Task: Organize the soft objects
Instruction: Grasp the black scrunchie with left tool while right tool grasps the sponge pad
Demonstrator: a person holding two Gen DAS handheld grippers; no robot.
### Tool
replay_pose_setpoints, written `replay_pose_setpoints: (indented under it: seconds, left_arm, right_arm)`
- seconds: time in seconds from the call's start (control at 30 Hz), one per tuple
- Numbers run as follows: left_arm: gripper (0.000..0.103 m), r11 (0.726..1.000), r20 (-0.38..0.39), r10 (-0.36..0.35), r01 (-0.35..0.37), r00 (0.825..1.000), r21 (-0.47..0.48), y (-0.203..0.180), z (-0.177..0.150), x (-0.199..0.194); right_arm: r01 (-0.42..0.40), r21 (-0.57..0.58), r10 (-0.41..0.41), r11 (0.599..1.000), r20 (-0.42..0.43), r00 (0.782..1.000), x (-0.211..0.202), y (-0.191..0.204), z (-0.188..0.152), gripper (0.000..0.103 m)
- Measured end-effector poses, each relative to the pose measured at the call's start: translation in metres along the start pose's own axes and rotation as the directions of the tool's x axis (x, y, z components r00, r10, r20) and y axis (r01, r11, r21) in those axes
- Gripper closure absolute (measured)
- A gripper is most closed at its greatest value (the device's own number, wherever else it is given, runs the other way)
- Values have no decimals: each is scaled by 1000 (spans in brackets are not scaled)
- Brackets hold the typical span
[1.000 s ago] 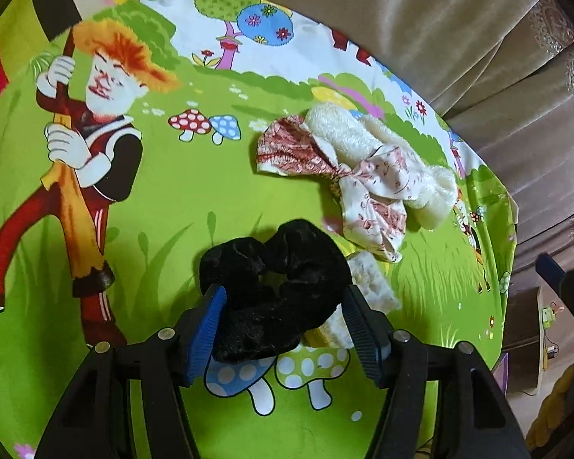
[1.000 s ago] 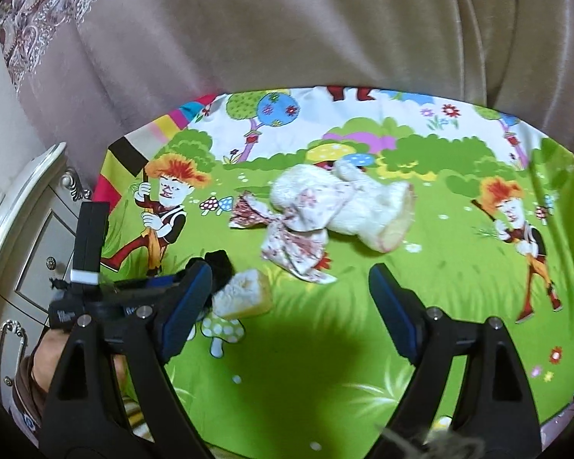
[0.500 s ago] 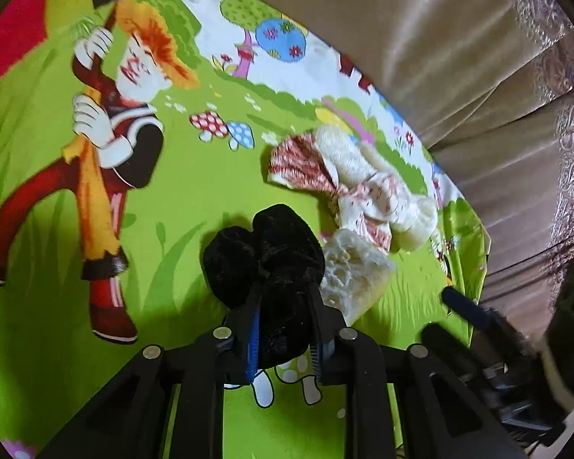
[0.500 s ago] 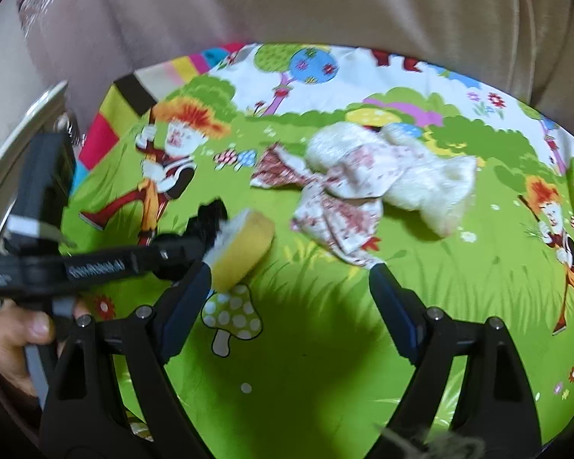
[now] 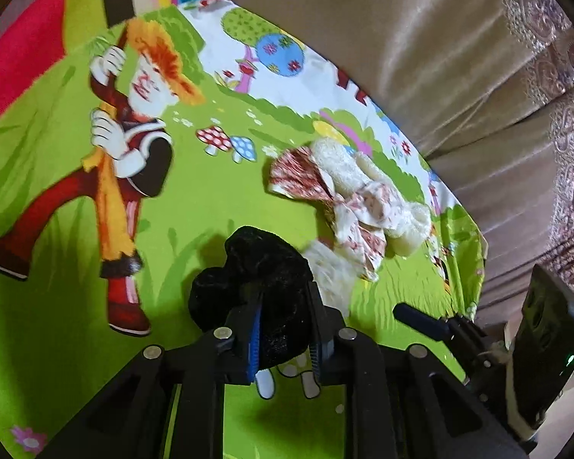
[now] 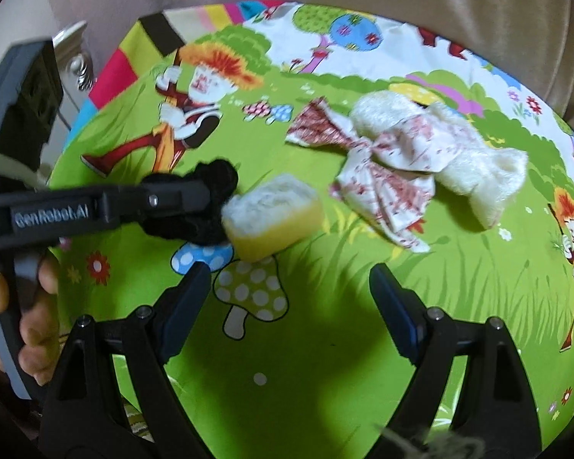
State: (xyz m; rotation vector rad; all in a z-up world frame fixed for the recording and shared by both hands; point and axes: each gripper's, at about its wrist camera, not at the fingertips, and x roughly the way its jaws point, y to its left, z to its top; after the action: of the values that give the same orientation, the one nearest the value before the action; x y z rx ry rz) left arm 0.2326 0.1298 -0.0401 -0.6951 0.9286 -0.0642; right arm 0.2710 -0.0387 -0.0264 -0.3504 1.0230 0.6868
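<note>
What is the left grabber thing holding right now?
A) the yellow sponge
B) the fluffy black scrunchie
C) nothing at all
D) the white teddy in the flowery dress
B: the left gripper has its jaws pinched shut on the black scrunchie, while the yellow sponge and the white teddy lie loose on the cartoon sheet, and the right gripper is open and empty.
</note>
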Motion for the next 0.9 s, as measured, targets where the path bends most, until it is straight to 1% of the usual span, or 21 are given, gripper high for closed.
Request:
replay_pose_setpoints:
  seconds: [0.07, 0.13, 0.23, 0.27, 0.33, 0.5, 0.67, 0.7, 0.77, 0.8, 0.9]
  left_arm:
    - [82, 1000, 12, -12, 12, 1000, -13, 2, 1, -4]
    - [82, 1000, 34, -1, 2, 999, -22, 4, 2, -10]
    - [82, 999, 43, 27, -26, 999, -26, 6, 3, -13]
    - [82, 998, 47, 53, -51, 997, -30, 7, 3, -13]
    - [82, 997, 57, 70, -68, 996, -36, 9, 3, -15]
    - [82, 996, 80, 70, -66, 994, -51, 13, 4, -19]
    - [82, 996, 83, 76, -71, 994, -55, 14, 4, -19]
    - [82, 996, 82, 77, -72, 994, -54, 14, 4, -19]
    - [82, 996, 80, 79, -75, 994, -51, 13, 3, -17]
    - [82, 996, 80, 79, -76, 994, -50, 12, 2, -17]
    - [82, 996, 81, 84, -81, 993, -45, 9, 1, -18]
  right_arm:
    - [-10, -16, 10, 1000, -9, 1000, 5, 3, 1, 16]
    - [-18, -24, 18, 1000, -5, 1000, 8, 5, 3, 16]
    - [-19, -27, 19, 999, -13, 1000, 17, 5, 7, 16]
    - [-30, -27, 30, 999, -18, 999, 20, 5, 8, 16]
    - [-39, -43, 38, 998, -28, 999, 27, 8, 10, 16]
    - [-36, -93, 33, 995, -36, 999, 42, 12, 16, 16]
    - [-42, -116, 38, 992, -36, 999, 53, 14, 21, 17]
    - [-41, -119, 37, 992, -36, 999, 55, 15, 21, 18]
    - [-39, -124, 34, 992, -41, 999, 60, 15, 22, 33]
    - [-42, -115, 36, 992, -51, 998, 62, 14, 21, 32]
    - [-45, -110, 41, 993, -40, 998, 60, 13, 20, 35]
